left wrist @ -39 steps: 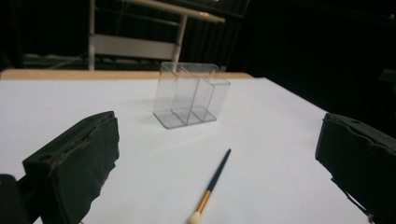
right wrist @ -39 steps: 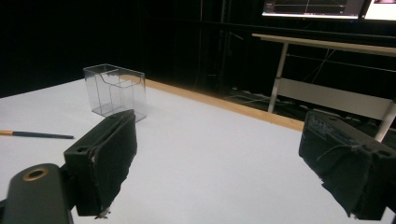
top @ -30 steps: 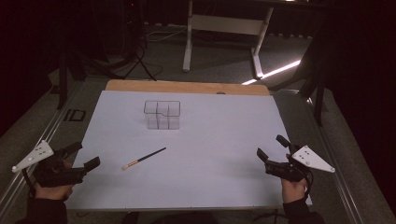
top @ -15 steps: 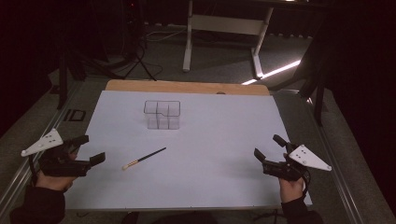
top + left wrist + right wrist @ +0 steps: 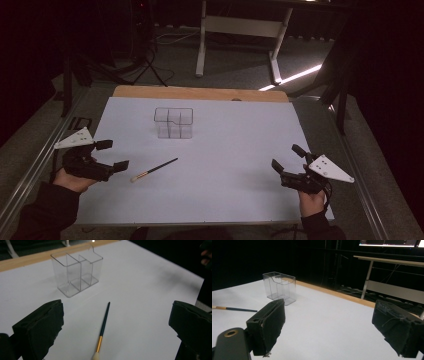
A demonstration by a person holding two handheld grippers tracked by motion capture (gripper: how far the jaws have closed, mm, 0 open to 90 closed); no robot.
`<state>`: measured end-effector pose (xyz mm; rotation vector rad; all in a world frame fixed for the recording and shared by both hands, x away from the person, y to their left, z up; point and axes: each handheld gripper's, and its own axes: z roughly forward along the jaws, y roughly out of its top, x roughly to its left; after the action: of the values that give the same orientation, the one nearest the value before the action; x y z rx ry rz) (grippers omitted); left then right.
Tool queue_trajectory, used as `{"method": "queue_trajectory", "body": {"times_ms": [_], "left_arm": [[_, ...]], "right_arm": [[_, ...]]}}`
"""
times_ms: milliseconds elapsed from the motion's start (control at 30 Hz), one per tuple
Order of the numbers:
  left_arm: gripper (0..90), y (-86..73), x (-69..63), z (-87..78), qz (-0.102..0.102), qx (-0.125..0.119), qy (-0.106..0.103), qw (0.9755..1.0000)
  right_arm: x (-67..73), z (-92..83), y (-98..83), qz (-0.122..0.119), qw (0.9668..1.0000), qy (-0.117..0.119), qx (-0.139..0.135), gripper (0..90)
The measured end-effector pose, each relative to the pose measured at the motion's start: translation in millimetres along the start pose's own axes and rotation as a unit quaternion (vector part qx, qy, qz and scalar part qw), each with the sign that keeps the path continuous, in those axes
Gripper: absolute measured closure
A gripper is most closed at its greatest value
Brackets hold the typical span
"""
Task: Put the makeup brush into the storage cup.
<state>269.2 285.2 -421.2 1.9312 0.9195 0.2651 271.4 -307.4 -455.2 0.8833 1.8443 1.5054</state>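
Both black tools, left (image 5: 114,155) and right (image 5: 288,155), gape; clear ribbed organizer (image 5: 173,122); slender brush (image 5: 154,169).

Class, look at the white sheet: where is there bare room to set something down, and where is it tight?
Bare: the wide stretch between the organizer and the right tool, and the near strip before the brush. Tight: beside the left tool, whose open jaws sit close to the brush.

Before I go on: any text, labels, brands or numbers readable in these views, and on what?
None can be read.
Monitor strip at the top of the right gripper view: bright lines, too small to read.
Dark mark beside the table's left edge: too blurred to read.
Clear organizer, paintbrush, both grippers' jaws: no markings seen.
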Motion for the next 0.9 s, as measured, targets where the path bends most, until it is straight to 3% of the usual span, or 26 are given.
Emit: {"method": "queue_trajectory", "body": {"times_ms": [333,533,900], "left_arm": [[0.1,11.6,-0.5,17.0,0.019,0.061,-0.004,0.9980],[0.1,17.5,-2.1,27.7,0.037,0.107,-0.005,0.9935],[0.9,26.4,-4.3,42.7,0.054,0.145,-0.006,0.9880]], "right_arm": [[-0.1,0.2,-0.1,0.000,1.0000,0.001,0.001,11.1],[-0.3,0.9,-0.5,0.000,1.0000,0.002,0.004,11.1],[-0.1,1.7,-0.6,-0.001,1.0000,0.004,0.004,11.1]]}}
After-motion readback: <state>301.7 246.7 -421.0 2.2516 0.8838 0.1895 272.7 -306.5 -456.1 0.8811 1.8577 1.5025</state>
